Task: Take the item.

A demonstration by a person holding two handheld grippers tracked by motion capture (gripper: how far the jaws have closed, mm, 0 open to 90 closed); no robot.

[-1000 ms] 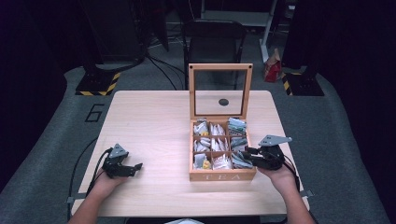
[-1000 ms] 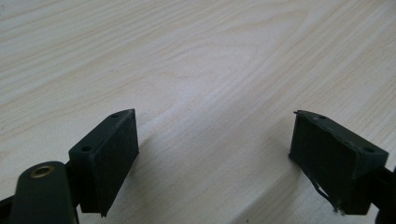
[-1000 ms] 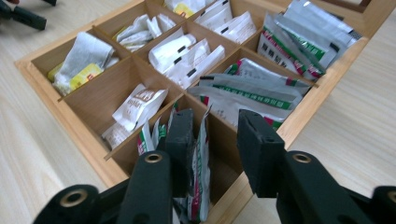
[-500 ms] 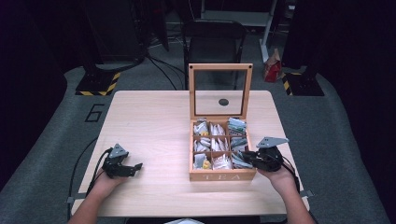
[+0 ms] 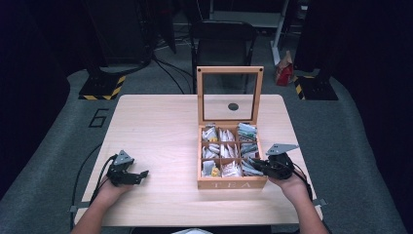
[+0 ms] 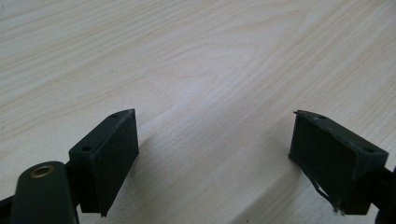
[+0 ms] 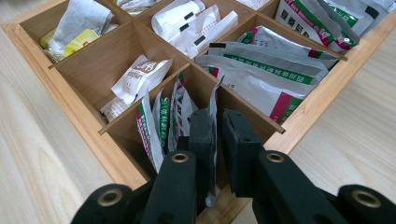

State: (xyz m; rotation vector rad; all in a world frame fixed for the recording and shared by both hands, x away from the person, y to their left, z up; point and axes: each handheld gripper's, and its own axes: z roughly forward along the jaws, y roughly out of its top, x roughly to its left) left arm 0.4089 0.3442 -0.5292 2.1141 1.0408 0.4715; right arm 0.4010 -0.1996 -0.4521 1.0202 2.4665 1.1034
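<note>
We are holding the right gripper [image 7: 215, 135] down in the near right compartment of the open wooden tea box with the upright glass-paned lid [image 5: 229, 184], and its jaws are pinching one silver foil sachet with red and green print [image 7: 212, 119] by its top edge. Set against the picture from a second ago, the right gripper has barely shifted at the box's near right corner, so we judge that the grip is only just settling and the lift is not yet starting. The pinched sachet is standing upright against the divider, touching its neighbours.

We are resting the left gripper [image 6: 215, 158] on the pale wooden table [image 5: 160, 126], well apart from the box; its jaws are standing wide with nothing between them, and it too is sitting where it was.

Counting, we are seeing one box with nine compartments in three rows of three, two grippers, and about four upright sachets in the compartment being worked. The compartment beyond it is holding roughly four more of the same foil kind, lying tilted; an exact count there is hard to tell.
</note>
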